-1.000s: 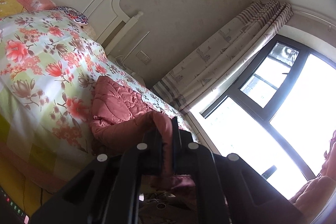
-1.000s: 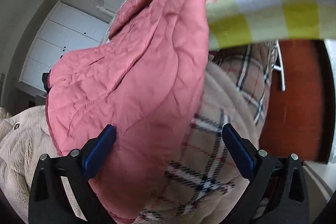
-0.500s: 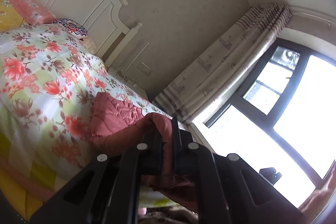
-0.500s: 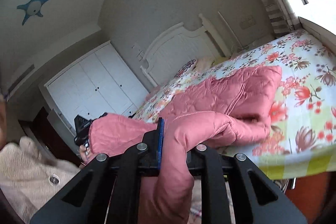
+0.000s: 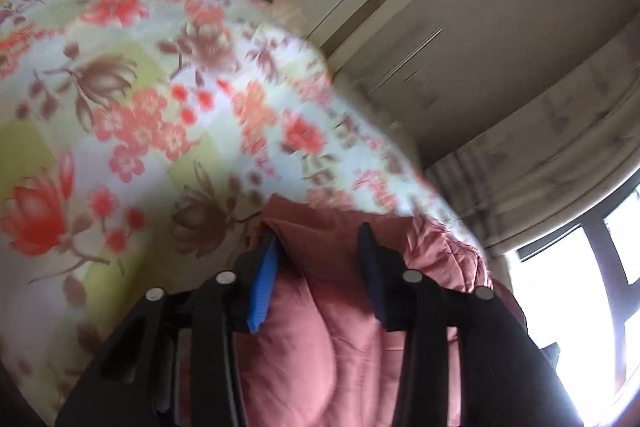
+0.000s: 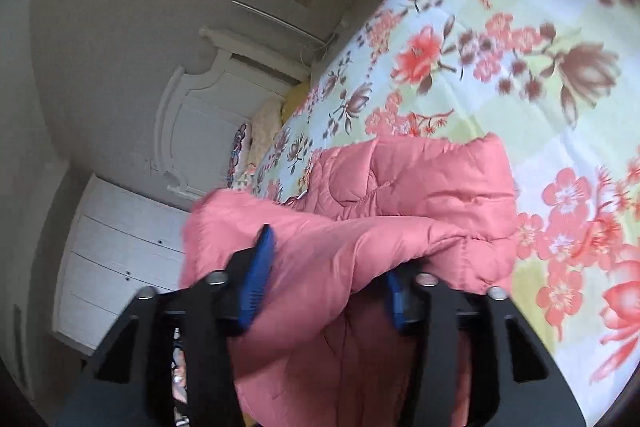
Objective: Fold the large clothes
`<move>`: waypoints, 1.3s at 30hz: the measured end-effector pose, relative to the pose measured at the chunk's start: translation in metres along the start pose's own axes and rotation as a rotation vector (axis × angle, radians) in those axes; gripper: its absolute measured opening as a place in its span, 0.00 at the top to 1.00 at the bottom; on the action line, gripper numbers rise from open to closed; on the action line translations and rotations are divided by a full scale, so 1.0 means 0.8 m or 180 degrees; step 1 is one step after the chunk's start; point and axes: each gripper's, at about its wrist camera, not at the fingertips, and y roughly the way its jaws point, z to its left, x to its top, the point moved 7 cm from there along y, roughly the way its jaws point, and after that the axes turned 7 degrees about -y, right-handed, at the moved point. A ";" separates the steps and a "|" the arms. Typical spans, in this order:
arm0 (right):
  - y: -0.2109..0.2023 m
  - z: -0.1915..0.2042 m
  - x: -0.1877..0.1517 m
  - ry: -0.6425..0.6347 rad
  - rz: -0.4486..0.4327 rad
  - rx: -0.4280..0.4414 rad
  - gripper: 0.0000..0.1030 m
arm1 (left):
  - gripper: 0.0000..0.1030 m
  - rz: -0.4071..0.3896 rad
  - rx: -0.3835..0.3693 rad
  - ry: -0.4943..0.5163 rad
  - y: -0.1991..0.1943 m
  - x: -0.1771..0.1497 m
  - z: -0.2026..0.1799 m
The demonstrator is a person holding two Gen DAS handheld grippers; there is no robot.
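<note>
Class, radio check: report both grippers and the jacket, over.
Left gripper and right gripper: fingers just opening, apart, not clamping. Pink quilted jacket between both, on floral bedspread. No obstruction seen.
</note>
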 end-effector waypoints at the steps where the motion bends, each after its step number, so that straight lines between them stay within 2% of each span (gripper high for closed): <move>1: -0.003 0.001 0.005 0.0043 -0.0088 0.0127 0.16 | 0.59 0.0050 -0.0001 0.0033 0.012 0.000 0.002; 3: -0.013 0.008 0.016 -0.0018 -0.0186 0.0173 0.16 | 0.47 0.0080 -0.0103 0.0113 0.014 0.003 -0.003; 4: -0.019 0.014 0.021 -0.0169 -0.0188 0.0090 0.16 | 0.42 0.0069 -0.0168 0.0193 0.008 0.006 -0.010; 5: -0.025 0.018 0.026 -0.0312 -0.0199 -0.0039 0.16 | 0.29 0.0015 -0.0230 0.0297 -0.001 0.010 -0.018; 6: -0.033 0.023 0.030 -0.0526 -0.0237 -0.0235 0.16 | 0.15 -0.0170 -0.0220 0.0445 -0.019 0.019 -0.026; 8: -0.047 0.032 0.034 -0.0975 -0.0295 -0.0570 0.16 | 0.03 -0.0592 -0.0142 0.0685 -0.058 0.035 -0.038; 10: -0.052 0.034 0.034 -0.1221 -0.0309 -0.0767 0.16 | 0.02 -0.0847 -0.0057 0.0843 -0.092 0.049 -0.042; 12: -0.050 0.025 0.028 -0.1381 -0.0222 -0.0933 0.16 | 0.02 -0.0784 0.0111 0.0902 -0.095 0.055 -0.033; 13: -0.046 0.017 0.023 -0.1430 -0.0164 -0.1024 0.16 | 0.02 -0.0620 0.0203 0.0953 -0.085 0.051 -0.025; 15: -0.041 0.000 0.003 -0.1487 -0.0014 -0.1162 0.16 | 0.02 -0.0289 0.0344 0.1075 -0.060 0.035 -0.005; 17: -0.043 -0.009 -0.020 -0.1515 0.0118 -0.1161 0.16 | 0.03 -0.0152 0.0412 0.1154 -0.045 0.015 0.016; 20: -0.046 -0.018 -0.064 -0.1669 0.0328 -0.1159 0.16 | 0.03 0.0102 0.0129 0.1065 -0.031 -0.018 0.042; 22: -0.053 -0.016 -0.086 -0.1800 0.0373 -0.1177 0.17 | 0.04 0.0238 0.0002 0.1032 -0.024 -0.038 0.050; 23: -0.058 -0.014 -0.095 -0.1869 0.0361 -0.1152 0.21 | 0.13 0.0315 -0.0036 0.1064 -0.017 -0.053 0.051; 24: -0.063 -0.011 -0.105 -0.1934 0.0322 -0.1074 0.34 | 0.30 0.0376 -0.0073 0.1084 -0.011 -0.063 0.050; 25: -0.067 -0.009 -0.110 -0.1949 0.0307 -0.1062 0.40 | 0.37 0.0466 -0.0155 0.1074 -0.006 -0.077 0.048; 26: -0.069 -0.007 -0.114 -0.1954 0.0315 -0.1046 0.45 | 0.51 0.0547 -0.0241 0.1017 -0.002 -0.089 0.046; 27: -0.070 -0.006 -0.118 -0.1964 0.0306 -0.1050 0.51 | 0.55 0.0578 -0.0269 0.0976 -0.001 -0.095 0.043; 30: -0.073 -0.001 -0.122 -0.1981 0.0322 -0.1048 0.57 | 0.59 0.0509 -0.0107 0.0998 -0.005 -0.109 0.037; 35: -0.094 -0.003 -0.129 -0.1920 0.0438 -0.0960 0.59 | 0.59 0.0649 -0.0142 0.0953 -0.035 -0.147 0.042; 39: -0.127 -0.007 -0.157 -0.1982 0.0524 -0.0924 0.59 | 0.59 0.0651 -0.0194 0.0990 -0.066 -0.174 0.051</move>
